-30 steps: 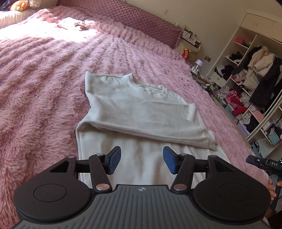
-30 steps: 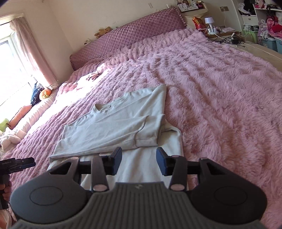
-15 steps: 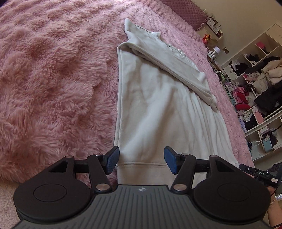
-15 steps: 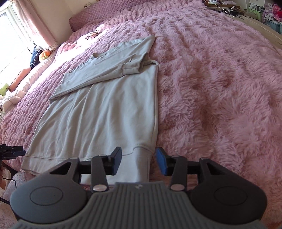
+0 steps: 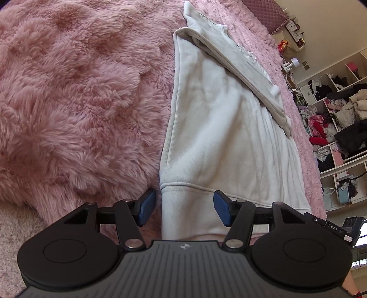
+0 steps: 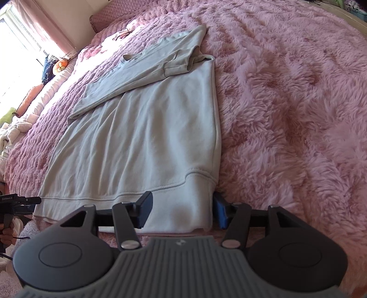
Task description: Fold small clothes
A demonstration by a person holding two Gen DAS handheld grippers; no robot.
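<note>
So there's this pale cream sweatshirt (image 5: pixel 220 142) lying flat on a bed covered in a shaggy pink blanket (image 5: pixel 75 96), hem toward the near edge of the bed and collar pointing away toward the quilted purple headboard (image 6: pixel 119 13). Both sleeves are folded in across the chest, so the top part is a neat band and the body below it is just 1 smooth panel with a few soft wrinkles. The left tool (image 5: pixel 184 208) sits right at the hem's left corner, jaws wide apart, with the ribbed waistband between the 2 blue pads but nothing pinched. The right tool (image 6: pixel 182 209) does the same at the other corner of the hem, also spread open; its left pad hangs over the waistband and its right pad is just off the side seam, over the blanket. You can spot the right tool poking in at the far right edge of the left camera's view, and the left one at the left edge of the right camera's view. Off to the side there's an open white shelving unit (image 5: pixel 339 110) stuffed with piled clothes, and by the sunny window (image 6: pixel 13 52) some cushions and soft toys sit at the head of the bed.
</note>
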